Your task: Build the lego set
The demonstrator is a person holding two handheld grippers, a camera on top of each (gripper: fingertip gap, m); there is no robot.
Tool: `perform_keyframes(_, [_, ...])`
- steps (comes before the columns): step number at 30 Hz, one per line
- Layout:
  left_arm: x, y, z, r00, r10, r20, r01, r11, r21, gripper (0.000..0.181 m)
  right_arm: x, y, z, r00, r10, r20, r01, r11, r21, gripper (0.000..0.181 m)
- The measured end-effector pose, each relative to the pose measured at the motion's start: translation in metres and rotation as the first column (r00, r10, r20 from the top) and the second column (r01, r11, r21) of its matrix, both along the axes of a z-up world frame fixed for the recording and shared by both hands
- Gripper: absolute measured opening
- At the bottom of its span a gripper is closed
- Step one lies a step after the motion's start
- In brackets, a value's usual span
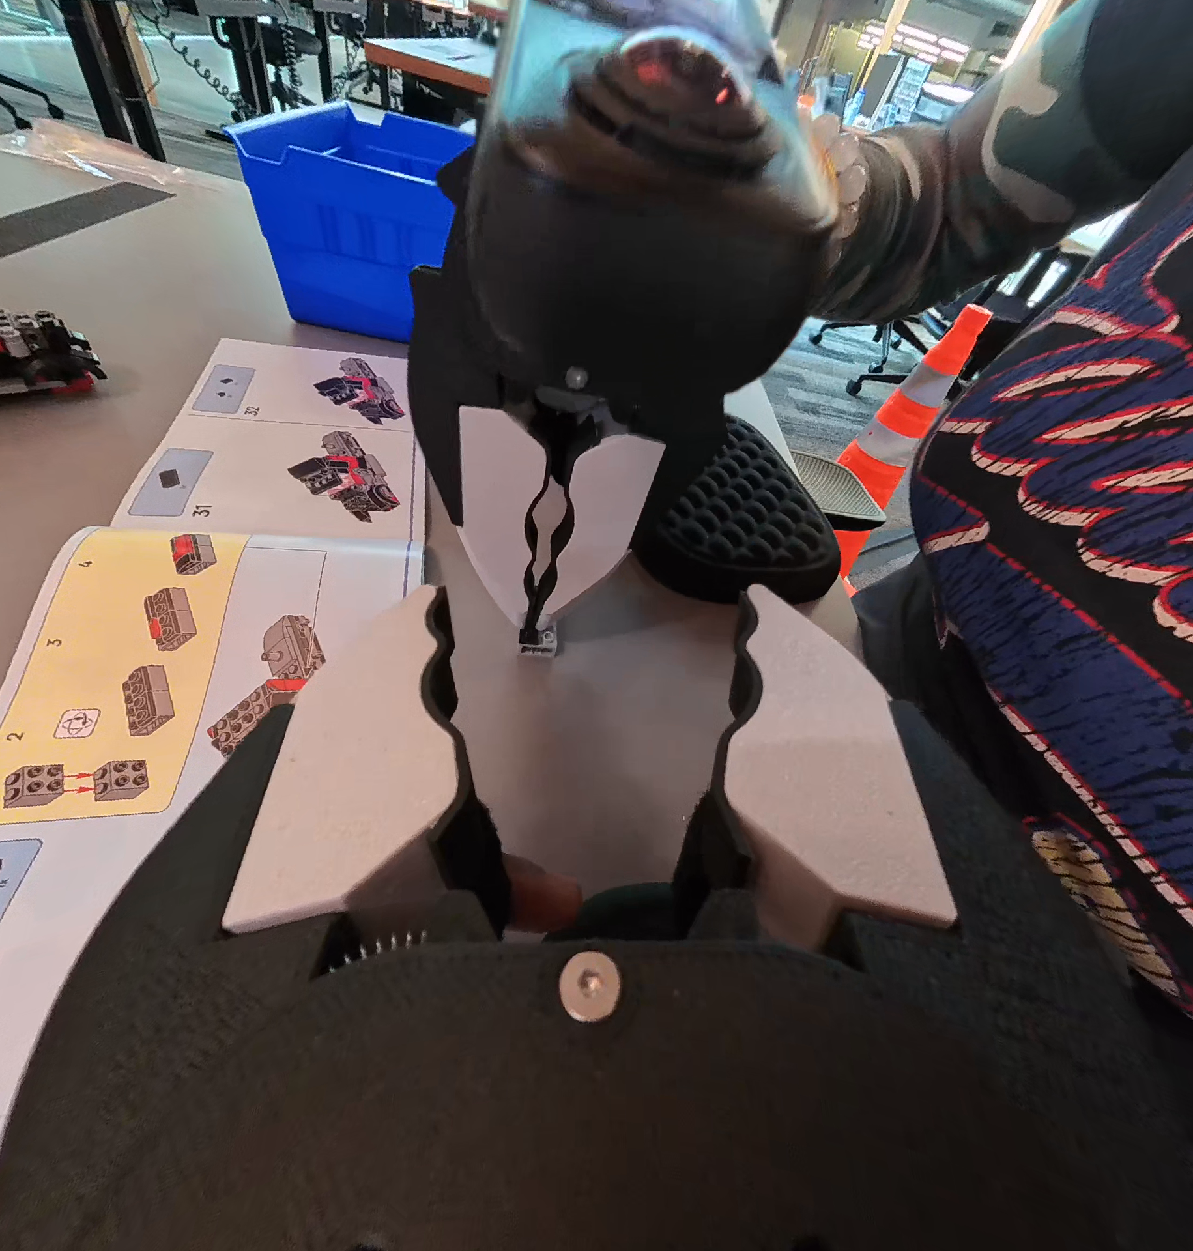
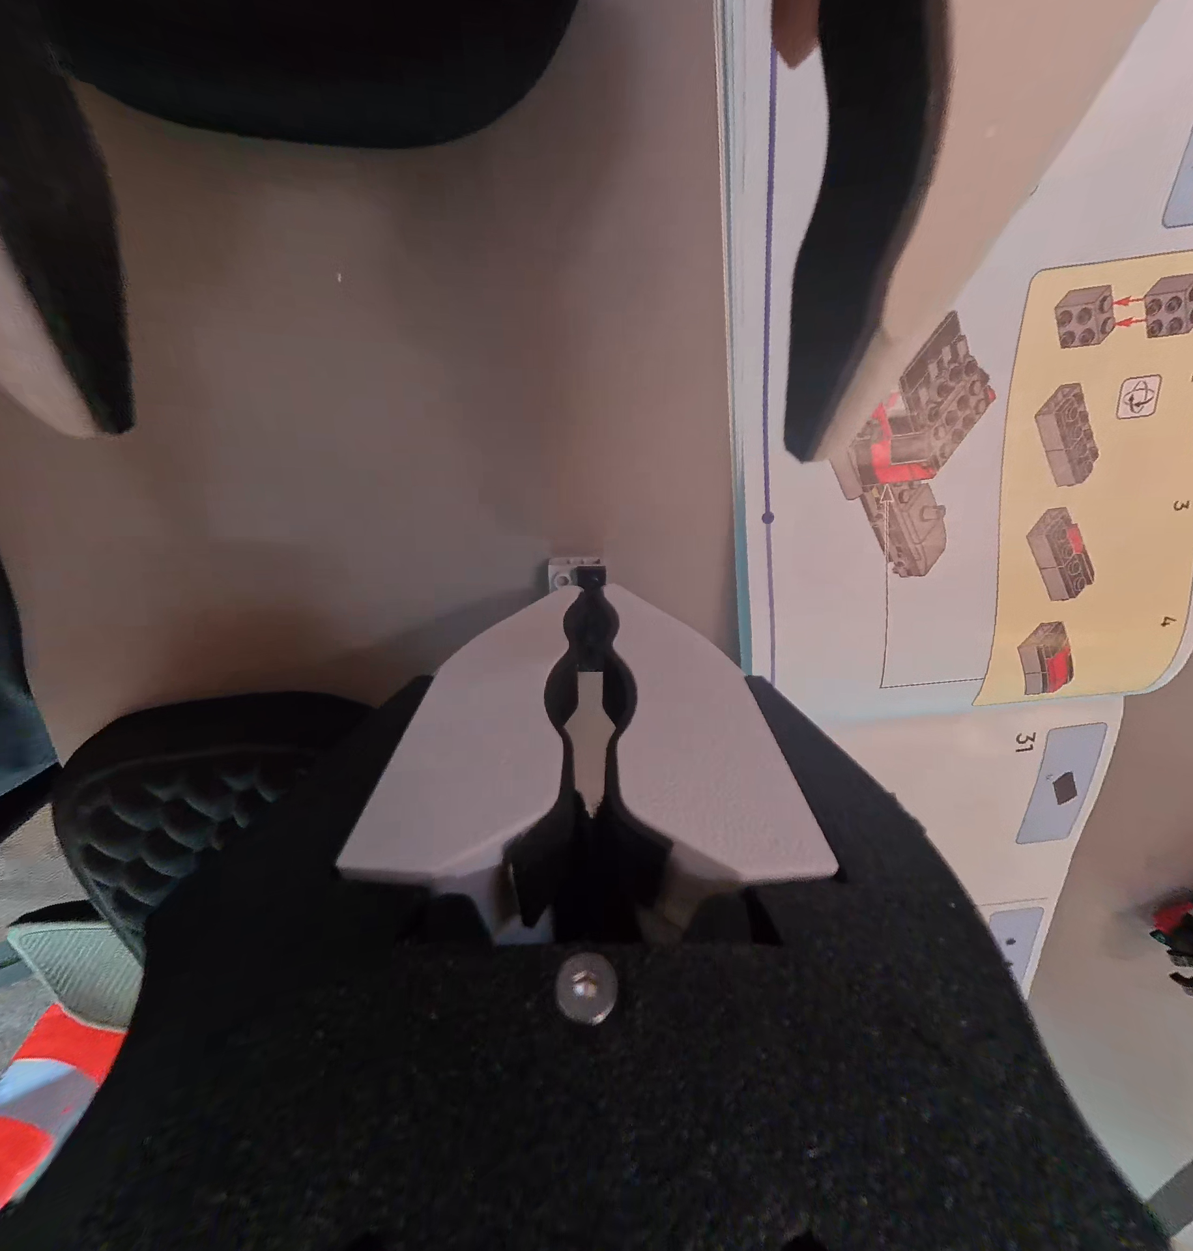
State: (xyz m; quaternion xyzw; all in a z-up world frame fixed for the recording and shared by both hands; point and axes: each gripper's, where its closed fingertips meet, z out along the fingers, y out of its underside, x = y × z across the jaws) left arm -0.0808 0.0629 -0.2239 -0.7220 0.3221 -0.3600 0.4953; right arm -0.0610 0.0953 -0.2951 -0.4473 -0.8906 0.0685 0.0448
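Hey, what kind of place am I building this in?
Probably an open-plan office or lab: rows of desks and rolling office chairs behind the worktable, plus an orange traffic cone.

Bare table (image 1: pixel 580 744) lies between the instruction booklet (image 1: pixel 174 677) and the black mesh chair (image 1: pixel 735 521); beyond stands a blue bin (image 1: pixel 350 216).

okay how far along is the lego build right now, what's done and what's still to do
Done: a partly built black, grey and red model sits far off on the table. In hand: the right gripper, jaws shut, pinches a tiny black piece against a small grey piece on the table; the left gripper waits open around the spot. Left: joining this sub-part to the model, going by the open instruction booklet.
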Motion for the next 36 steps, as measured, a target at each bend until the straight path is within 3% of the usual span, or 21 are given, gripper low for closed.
perform_keyframes(1, [0.000,0.001,-0.002,1.000,0.003,-0.009,-0.003,1.000,-0.007,0.079,0.000,0.000,0.000,1.000,0.018,-0.017,-0.018,1.000,-0.011,0.001])
perform_keyframes(6, [0.003,0.003,-0.011,0.997,0.013,-0.081,-0.016,0.999,-0.032,0.078,-0.003,-0.002,0.004,0.993,0.000,-0.122,-0.013,0.994,-0.111,0.017])
perform_keyframes(10, [0.005,0.006,-0.022,0.984,0.035,-0.176,-0.043,0.998,-0.045,0.072,0.008,0.009,0.010,0.985,-0.015,-0.173,-0.002,0.995,-0.098,0.026])
perform_keyframes(15, [0.008,0.014,-0.047,0.915,0.067,-0.398,-0.099,0.993,-0.061,0.041,0.017,0.006,0.015,0.944,-0.149,-0.295,0.055,0.951,-0.304,0.021])
perform_keyframes(18, [0.009,0.015,-0.055,0.874,0.069,-0.481,-0.107,0.993,-0.051,0.039,0.021,0.006,0.004,0.929,-0.184,-0.320,0.073,0.941,-0.329,0.032])
perform_keyframes(21, [0.006,0.016,-0.049,0.866,0.127,-0.483,-0.147,0.989,-0.004,0.039,0.021,0.005,-0.001,0.917,-0.201,-0.343,0.076,0.936,-0.345,0.039])
perform_keyframes(29, [-0.008,0.016,-0.028,0.863,0.264,-0.430,-0.261,0.963,0.068,0.041,0.013,0.007,-0.006,0.896,-0.178,-0.407,0.028,0.937,-0.348,0.026])
perform_keyframes(31, [-0.011,0.018,-0.030,0.856,0.288,-0.428,-0.292,0.955,0.058,0.041,0.011,0.012,-0.007,0.888,-0.204,-0.411,0.061,0.941,-0.334,0.018])
perform_keyframes(36, [-0.008,0.017,-0.037,0.851,0.286,-0.440,-0.304,0.952,0.030,0.042,0.014,0.027,-0.007,0.845,-0.392,-0.364,0.266,0.898,-0.350,0.020])
